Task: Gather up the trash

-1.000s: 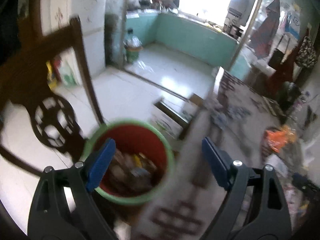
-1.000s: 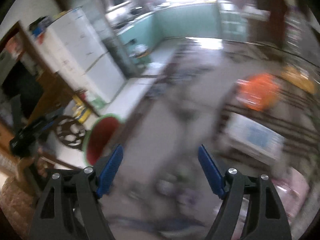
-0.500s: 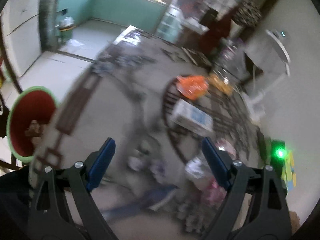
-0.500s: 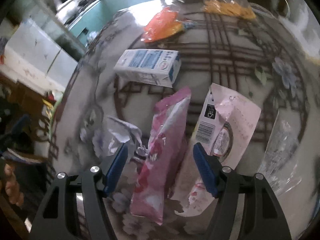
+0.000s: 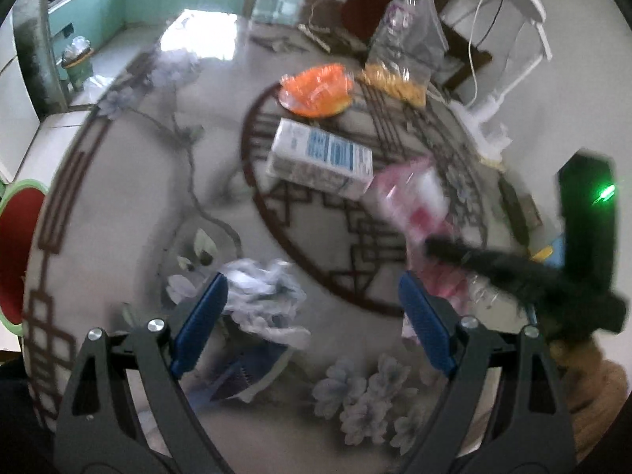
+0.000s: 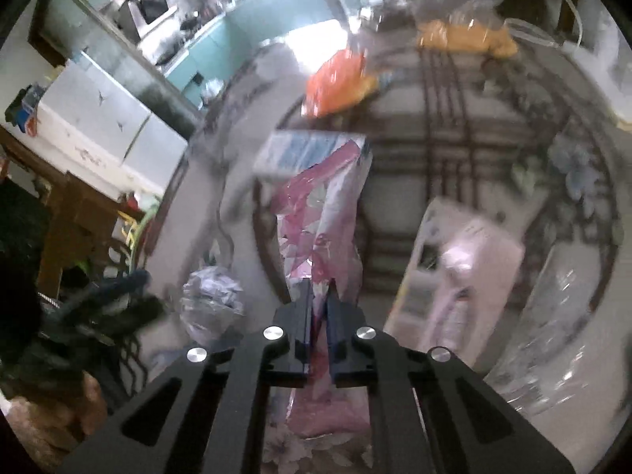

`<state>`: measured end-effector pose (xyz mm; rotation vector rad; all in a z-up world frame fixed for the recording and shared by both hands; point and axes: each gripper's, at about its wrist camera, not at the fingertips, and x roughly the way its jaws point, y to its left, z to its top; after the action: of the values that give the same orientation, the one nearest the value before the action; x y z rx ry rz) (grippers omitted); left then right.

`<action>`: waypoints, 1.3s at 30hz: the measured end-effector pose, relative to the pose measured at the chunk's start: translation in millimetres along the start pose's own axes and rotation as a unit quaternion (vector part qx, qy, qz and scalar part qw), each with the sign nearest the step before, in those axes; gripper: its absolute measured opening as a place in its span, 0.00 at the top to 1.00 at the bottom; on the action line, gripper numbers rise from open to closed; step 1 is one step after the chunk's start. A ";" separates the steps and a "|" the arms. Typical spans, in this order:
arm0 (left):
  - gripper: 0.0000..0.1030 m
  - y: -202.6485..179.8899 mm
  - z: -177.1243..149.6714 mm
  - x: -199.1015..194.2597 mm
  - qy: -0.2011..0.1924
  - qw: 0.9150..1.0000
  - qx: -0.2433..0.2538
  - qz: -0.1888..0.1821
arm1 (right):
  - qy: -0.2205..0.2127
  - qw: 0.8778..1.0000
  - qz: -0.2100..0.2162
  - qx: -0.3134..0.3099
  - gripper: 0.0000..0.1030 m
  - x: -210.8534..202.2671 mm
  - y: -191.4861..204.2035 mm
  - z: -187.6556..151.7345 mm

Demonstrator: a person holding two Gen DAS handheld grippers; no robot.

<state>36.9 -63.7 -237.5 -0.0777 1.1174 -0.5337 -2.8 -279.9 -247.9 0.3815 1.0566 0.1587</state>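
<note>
Our right gripper [image 6: 320, 308] jaws just pinched the pink wrapper [image 6: 322, 213] beside the milk carton [image 6: 300, 152]; it looks thin and may slip. Left gripper [image 5: 312, 316] jaws stay spread, empty.

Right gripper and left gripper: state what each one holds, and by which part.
The right gripper, whose jaws have just been closing, is shut on the pink wrapper, pinching its near end. The left gripper is open and holds nothing.

- The left half of the counter [image 5: 130, 205] is bare: free passage toward the red bin [image 5: 15, 245] at its left edge.
- The crumpled paper [image 5: 264, 296] lies near, beside that bare stretch.
- Milk carton [image 5: 320, 158], orange bag [image 5: 316, 89] and pink wrapper [image 6: 320, 229] crowd the middle.
- A pale pink packet [image 6: 454, 272] and clear plastic [image 6: 553, 335] fill the right side.
</note>
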 end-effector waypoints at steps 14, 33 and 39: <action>0.17 42.1 3.2 22.5 0.025 0.997 -0.052 0.049 | 0.024 1.000 -0.002 -0.004 0.89 16.2 7.0 8.4; 0.65 39.7 2.5 34.2 0.022 0.998 -0.006 0.055 | 0.031 0.994 -0.076 -0.075 0.45 30.3 40.3 -0.1; 0.66 47.5 7.0 9.5 -0.009 0.998 -0.016 0.057 | 0.031 0.992 -0.082 -0.087 0.42 33.2 45.2 1.3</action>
<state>63.6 -27.9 -257.5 -0.0460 1.1070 -0.4114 17.0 -228.2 -257.3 0.1330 1.1223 0.1151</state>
